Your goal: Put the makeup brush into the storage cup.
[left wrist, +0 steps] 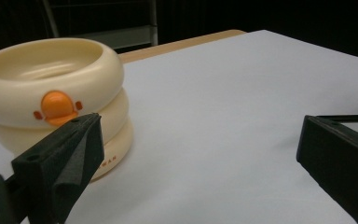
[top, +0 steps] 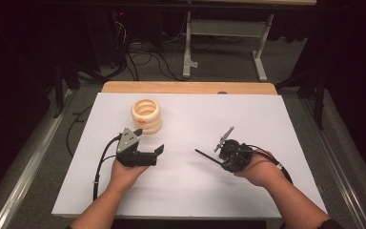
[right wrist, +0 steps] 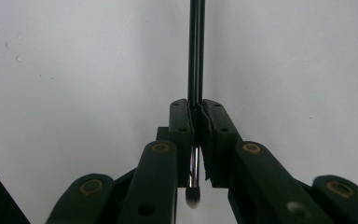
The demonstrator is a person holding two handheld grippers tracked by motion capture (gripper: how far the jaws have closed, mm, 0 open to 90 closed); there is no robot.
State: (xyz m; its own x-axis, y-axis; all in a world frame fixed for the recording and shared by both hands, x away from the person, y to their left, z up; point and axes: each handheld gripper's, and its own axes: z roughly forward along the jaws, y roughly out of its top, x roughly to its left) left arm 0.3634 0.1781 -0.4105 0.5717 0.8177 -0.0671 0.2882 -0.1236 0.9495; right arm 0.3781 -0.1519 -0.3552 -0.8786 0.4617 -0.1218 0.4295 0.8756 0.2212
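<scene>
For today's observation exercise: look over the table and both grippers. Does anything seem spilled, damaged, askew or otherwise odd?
Nothing stands out. The cream ringed container stands upright on the white table, with no spill. The left gripper is open beside it. The right gripper is shut on a thin black rod.

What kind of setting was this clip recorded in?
Probably a lab or recording studio, not a home. A white sheet covers the wooden table, dark drapes surround it, and loose cables lie on the carpeted floor by a metal desk frame.
</scene>
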